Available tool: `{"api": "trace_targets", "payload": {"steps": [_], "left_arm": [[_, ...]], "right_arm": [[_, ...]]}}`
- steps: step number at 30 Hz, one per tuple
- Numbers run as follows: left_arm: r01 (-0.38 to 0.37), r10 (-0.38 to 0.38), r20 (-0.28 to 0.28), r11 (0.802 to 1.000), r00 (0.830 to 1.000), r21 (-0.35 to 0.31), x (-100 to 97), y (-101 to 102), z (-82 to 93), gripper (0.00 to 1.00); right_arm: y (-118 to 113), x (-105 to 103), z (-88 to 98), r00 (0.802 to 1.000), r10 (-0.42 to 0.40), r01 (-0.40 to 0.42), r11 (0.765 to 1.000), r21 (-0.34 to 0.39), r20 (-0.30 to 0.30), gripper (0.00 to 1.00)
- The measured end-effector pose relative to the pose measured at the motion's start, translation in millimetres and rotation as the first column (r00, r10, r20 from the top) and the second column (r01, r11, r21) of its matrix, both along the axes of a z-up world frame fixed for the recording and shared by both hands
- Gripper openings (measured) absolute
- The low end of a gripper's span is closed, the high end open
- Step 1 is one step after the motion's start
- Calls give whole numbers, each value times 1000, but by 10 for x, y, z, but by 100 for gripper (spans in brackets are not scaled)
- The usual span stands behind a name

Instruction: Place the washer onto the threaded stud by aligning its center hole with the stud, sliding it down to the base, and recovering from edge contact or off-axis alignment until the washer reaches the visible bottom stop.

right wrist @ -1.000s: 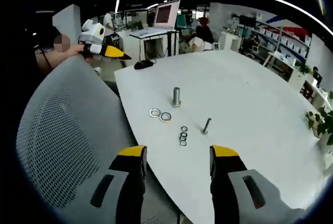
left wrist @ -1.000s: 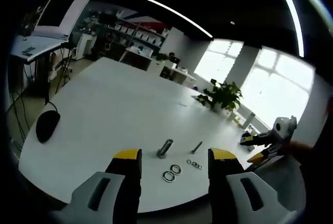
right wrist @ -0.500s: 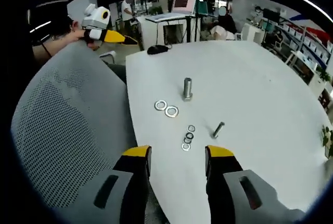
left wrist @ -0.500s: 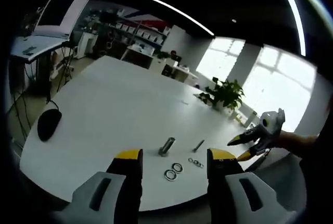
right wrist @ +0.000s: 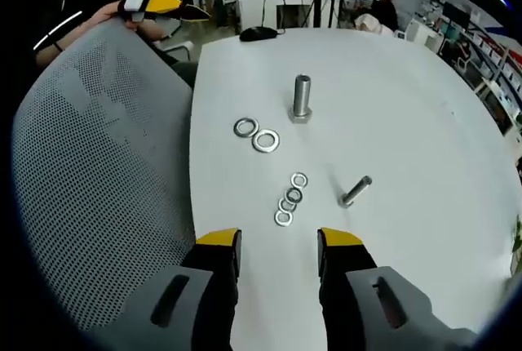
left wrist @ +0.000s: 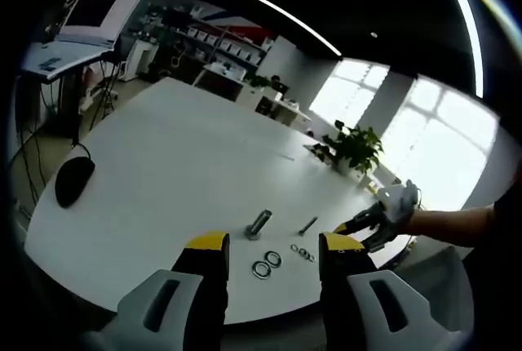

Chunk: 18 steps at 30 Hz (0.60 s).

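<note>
Smooth white table, upright threaded steel stud, flat round washers, both grippers parted, empty

Small washers at 12 o'clock of right jaws overlapped in a row, count unclear. Same cluster in left gripper view too tiny to resolve. Stud threads unreadable.

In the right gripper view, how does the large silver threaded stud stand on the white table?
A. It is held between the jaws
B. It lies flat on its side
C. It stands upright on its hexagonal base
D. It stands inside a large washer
C: the large silver threaded stud stands upright on its hexagonal base on the white table, apart from the two large washers.
</note>
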<state>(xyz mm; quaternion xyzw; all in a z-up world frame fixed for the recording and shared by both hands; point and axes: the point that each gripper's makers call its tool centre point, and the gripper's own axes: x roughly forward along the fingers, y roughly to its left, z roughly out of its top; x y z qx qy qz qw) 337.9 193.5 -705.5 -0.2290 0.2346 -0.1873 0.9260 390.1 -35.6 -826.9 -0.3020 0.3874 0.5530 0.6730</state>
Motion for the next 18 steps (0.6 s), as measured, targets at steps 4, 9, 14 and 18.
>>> {"api": "trace_targets", "payload": {"steps": [4,9,14,18], "left_arm": [[3,-3,-11,1000,1000,-7,0,-5,-12,41],[5,-5,-13,1000,1000,-4,-7,-9,-15,40],[-4,3,-18,1000,1000,-18,-7,-1,-13,40],[-16,16,-32,1000,999,0,-6,24,-52,33]], "right_arm": [[10,-8,-108,1000,21,-22,999,-33,-21,35],[65,-14,-199,998,50,-53,997,-54,-43,33],[119,20,-264,998,41,-44,997,-63,-49,30],[121,37,-309,998,36,-41,996,-79,-59,29]]}}
